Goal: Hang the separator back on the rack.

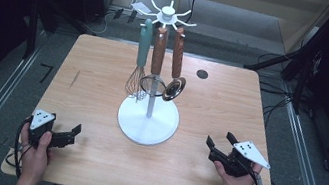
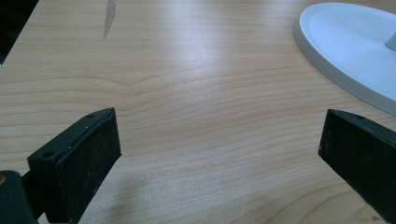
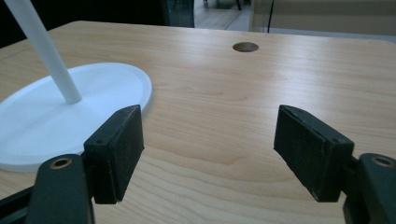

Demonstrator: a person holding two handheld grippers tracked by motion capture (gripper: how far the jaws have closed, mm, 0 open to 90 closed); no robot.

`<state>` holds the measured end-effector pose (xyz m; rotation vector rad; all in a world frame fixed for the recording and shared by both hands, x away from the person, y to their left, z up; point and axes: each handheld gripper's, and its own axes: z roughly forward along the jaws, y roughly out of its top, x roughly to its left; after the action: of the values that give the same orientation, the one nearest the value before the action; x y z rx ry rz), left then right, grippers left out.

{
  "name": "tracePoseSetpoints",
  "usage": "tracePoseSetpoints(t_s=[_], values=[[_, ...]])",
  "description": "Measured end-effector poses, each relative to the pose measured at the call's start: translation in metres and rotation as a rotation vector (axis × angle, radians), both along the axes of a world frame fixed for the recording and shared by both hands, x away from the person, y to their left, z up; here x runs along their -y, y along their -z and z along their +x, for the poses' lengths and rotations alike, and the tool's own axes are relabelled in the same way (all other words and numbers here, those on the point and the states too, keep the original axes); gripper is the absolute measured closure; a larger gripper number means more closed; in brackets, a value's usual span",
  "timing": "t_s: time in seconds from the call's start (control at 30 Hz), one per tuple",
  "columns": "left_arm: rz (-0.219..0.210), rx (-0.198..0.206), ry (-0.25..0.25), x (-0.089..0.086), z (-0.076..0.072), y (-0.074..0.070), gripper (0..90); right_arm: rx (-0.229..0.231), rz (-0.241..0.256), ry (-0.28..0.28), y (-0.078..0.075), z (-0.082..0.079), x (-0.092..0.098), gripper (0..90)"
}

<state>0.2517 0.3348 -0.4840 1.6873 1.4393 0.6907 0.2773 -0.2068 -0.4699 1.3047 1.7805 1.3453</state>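
Left gripper [image 1: 76, 131]: held low at the table's near left edge, about 8 o'clock from the stand's base. Jaws spread wide, nothing between them; in the left gripper view [image 2: 219, 154] bare wood shows in the gap. Grey three-cornered plate on top, cable trailing off toward the person's wrist.

Right gripper [image 1: 220, 141]: near right edge, about 4 o'clock from the base. Jaws likewise parted and empty; the right gripper view [image 3: 208, 149] shows plain tabletop between the pads.

Utensil stand [image 1: 148, 120]: white, upright at the middle of the wooden table [image 1: 211, 105], round base flat on the wood, thin pole rising to a spoked hook crown. Well apart from both grippers, roughly between them and farther back. Base rim shows at 2 o'clock in the left gripper view [image 2: 345, 51], at 9 o'clock in the right gripper view [image 3: 70, 121].

Hanging from the crown, side by side: a whisk [image 1: 141, 63] with a pale green handle at left, two wood-handled utensils [image 1: 159, 53] beside it, the right one ending in a shiny round head.

Dark round cable hole [image 1: 201, 73] at 1 o'clock from the base.
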Motion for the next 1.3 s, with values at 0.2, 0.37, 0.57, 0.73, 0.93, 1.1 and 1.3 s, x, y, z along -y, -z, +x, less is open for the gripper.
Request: tracePoseSetpoints(t_s=[0.2,0.37,0.57,0.73,0.93,1.1,1.3], values=[[-0.001,-0.002,0.001,0.0,0.0,0.0,0.0,-0.016,0.001,0.028,0.006,-0.003,0.014,24.7],[0.002,-0.001,0.002,0.0,0.0,0.0,0.0,-0.026,-0.005,0.052,0.011,-0.007,0.027,24.8],[0.004,-0.001,0.003,0.0,0.0,0.0,0.0,-0.041,-0.004,0.08,0.015,-0.014,0.041,24.7],[0.004,-0.001,0.003,0.0,0.0,0.0,0.0,-0.045,-0.007,0.1,0.017,-0.019,0.053,24.5],[0.005,-0.001,0.002,0.0,-0.001,0.0,0.0,-0.059,-0.017,0.12,0.022,-0.026,0.065,24.3],[0.007,-0.002,0.001,0.0,-0.001,0.0,0.0,-0.069,-0.022,0.133,0.026,-0.032,0.076,24.5],[0.006,-0.006,-0.007,0.0,0.0,0.0,0.0,-0.074,-0.028,0.152,0.029,-0.036,0.085,24.4]])
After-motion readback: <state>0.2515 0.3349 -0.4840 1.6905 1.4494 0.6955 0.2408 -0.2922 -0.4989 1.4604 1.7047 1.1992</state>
